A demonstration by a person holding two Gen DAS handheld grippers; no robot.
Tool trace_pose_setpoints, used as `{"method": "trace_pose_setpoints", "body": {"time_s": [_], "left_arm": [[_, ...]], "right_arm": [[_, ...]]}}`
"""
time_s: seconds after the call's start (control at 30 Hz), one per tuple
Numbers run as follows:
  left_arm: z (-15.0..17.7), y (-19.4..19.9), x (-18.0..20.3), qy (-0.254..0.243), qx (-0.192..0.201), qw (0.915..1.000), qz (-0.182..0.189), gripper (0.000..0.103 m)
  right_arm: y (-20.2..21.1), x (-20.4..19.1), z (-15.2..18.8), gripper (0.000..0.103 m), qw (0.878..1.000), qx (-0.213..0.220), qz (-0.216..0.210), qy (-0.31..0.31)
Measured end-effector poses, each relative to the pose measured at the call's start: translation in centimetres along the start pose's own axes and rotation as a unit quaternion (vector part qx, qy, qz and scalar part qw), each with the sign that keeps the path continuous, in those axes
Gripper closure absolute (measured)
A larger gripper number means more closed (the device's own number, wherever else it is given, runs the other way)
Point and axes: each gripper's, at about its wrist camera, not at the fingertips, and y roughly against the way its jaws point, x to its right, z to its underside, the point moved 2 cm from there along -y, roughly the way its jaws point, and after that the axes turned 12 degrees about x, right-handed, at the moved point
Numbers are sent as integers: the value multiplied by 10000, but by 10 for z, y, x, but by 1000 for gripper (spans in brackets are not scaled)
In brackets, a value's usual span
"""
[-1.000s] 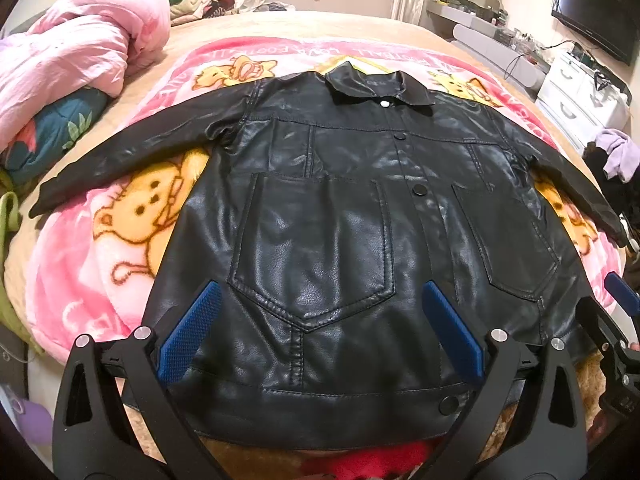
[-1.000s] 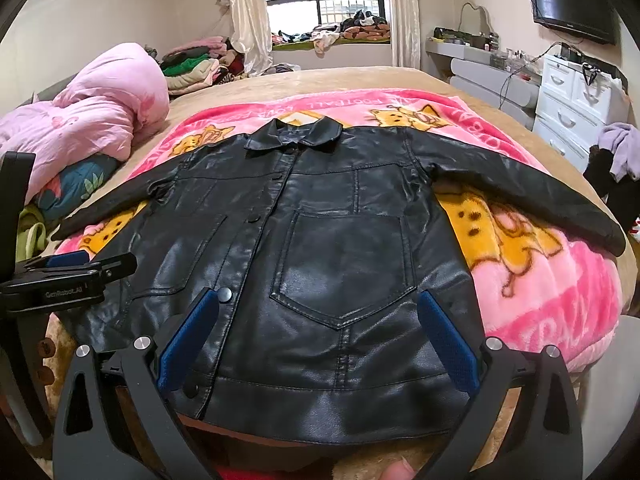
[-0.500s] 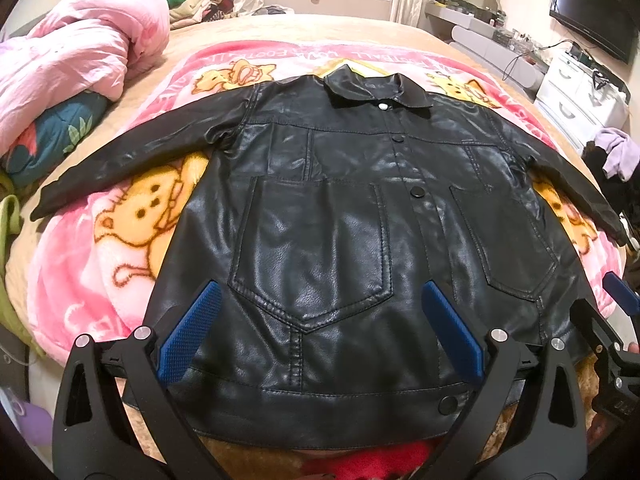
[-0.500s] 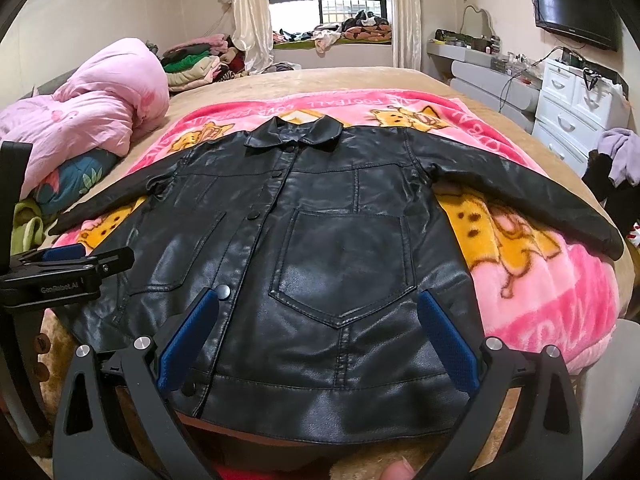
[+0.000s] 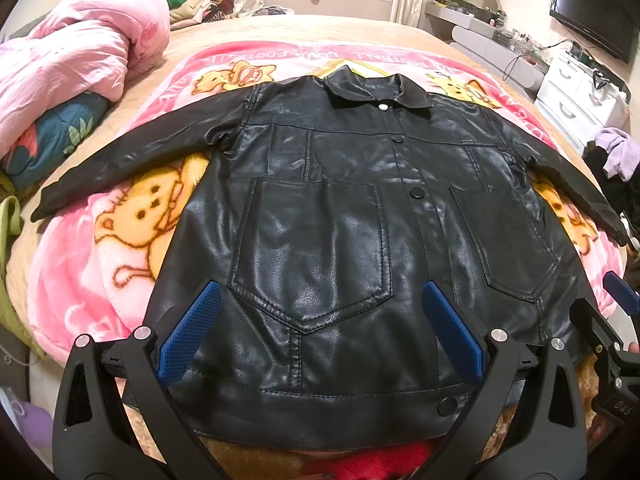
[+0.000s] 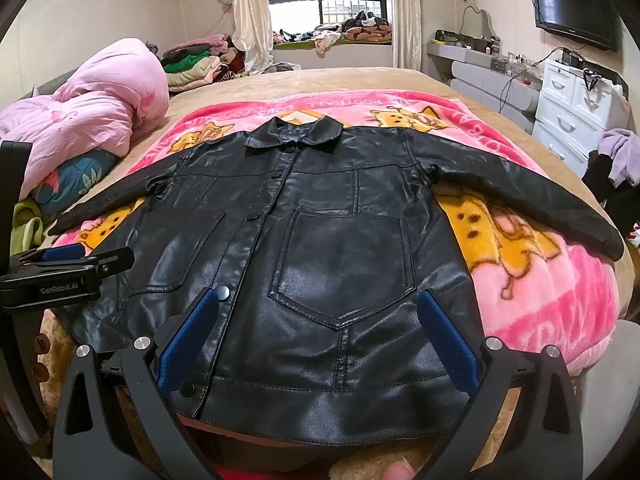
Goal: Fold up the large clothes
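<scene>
Black faux-leather jacket (image 5: 320, 240) lies flat, front up and buttoned, sleeves spread, on the pink blanket (image 5: 100, 248) covering the bed. Left tool (image 5: 318, 332) and right tool (image 6: 318, 336) both hang above the hem with fingers apart, gripping nothing. Risks: the slick, stiff material may slip from a shallow pinch, and folds may spring open; dragging could bunch the blanket.
</scene>
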Motion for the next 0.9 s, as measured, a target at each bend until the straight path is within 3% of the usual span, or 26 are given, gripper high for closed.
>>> {"method": "trace_pose_setpoints", "body": {"time_s": [0.57, 0.9], "left_arm": [[1, 0, 1, -4, 5, 10000, -8, 9], [-11, -17, 6, -84, -15, 9999, -88, 9]], "right_arm": [[-5, 4, -2, 4, 9999, -15, 84, -54], [-17, 5, -19, 4, 9998, 112, 180, -32]]}}
